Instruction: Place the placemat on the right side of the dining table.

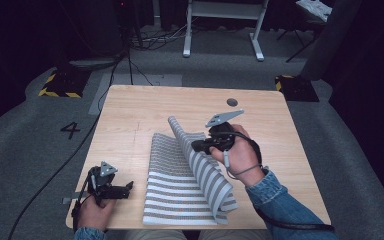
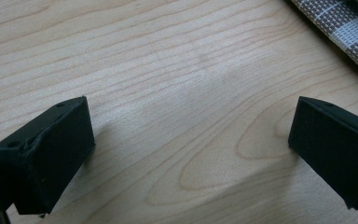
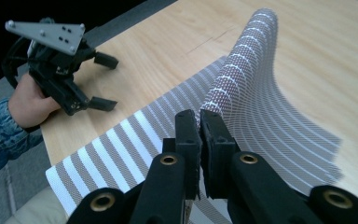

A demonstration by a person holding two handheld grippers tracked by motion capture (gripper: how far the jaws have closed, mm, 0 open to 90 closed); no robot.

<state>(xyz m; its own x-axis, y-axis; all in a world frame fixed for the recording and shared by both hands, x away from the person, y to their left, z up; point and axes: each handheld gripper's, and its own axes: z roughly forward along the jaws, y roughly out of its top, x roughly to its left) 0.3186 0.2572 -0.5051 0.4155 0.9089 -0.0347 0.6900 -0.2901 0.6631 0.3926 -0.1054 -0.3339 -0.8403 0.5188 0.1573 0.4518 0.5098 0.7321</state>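
Note:
A grey-and-white striped cloth (image 1: pixel 175 197) lies on the near middle of the wooden table (image 1: pixel 140 107). Its right part is raised and curls over toward the left. My right gripper (image 1: pixel 196 146) is shut on the edge of that raised flap (image 3: pixel 256 88), as the right gripper view (image 3: pixel 199 119) shows from close by. At the table's front left corner, my left gripper (image 1: pixel 128 189) rests open and holds nothing. Bare wood lies between its jaws (image 2: pixel 191 149), and a corner of the cloth (image 2: pixel 340 28) lies just beyond them. The right gripper view also takes in the left gripper (image 3: pixel 105 81), apart from the cloth.
A round dark hole (image 1: pixel 232 102) sits in the table's far right part. On the grey floor to the left are a black cable (image 1: pixel 55 175) and a painted number 4 (image 1: pixel 70 129). A white desk frame (image 1: pixel 225 25) stands behind the table.

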